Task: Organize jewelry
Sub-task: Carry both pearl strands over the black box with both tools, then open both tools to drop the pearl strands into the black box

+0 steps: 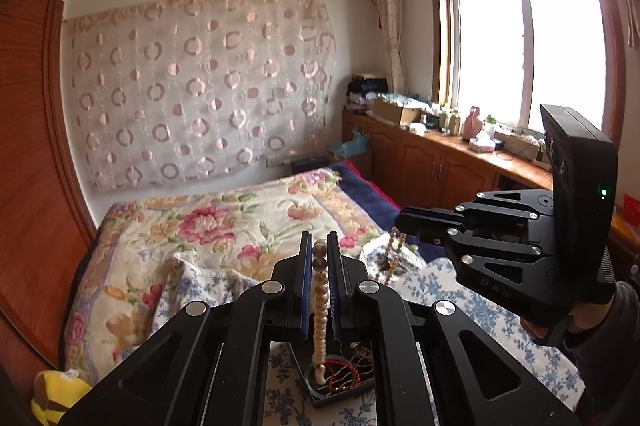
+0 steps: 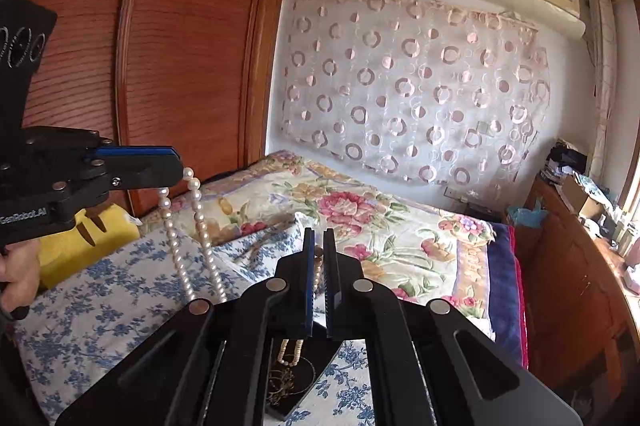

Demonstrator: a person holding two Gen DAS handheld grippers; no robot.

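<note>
My left gripper (image 1: 319, 240) is shut on a white pearl necklace (image 1: 320, 298), which hangs straight down between its blue pads. The same left gripper (image 2: 177, 165) shows at the left of the right wrist view, with the pearl necklace (image 2: 196, 226) drooping from it in a double strand. My right gripper (image 2: 319, 236) is shut on a brown bead strand (image 2: 318, 268); in the left wrist view the right gripper (image 1: 403, 222) holds the brown bead strand (image 1: 394, 252) dangling. Below both lies a dark jewelry tray (image 1: 316, 400) with a red bangle (image 1: 340, 372) and tangled chains.
The tray (image 2: 294, 408) rests on a blue-flowered cloth (image 2: 104, 302) on a bed with a floral quilt (image 2: 360, 214). A yellow plush toy (image 2: 80, 246) lies at the left by the wooden wardrobe (image 2: 180, 45). A cluttered wooden cabinet (image 1: 440, 161) runs under the window.
</note>
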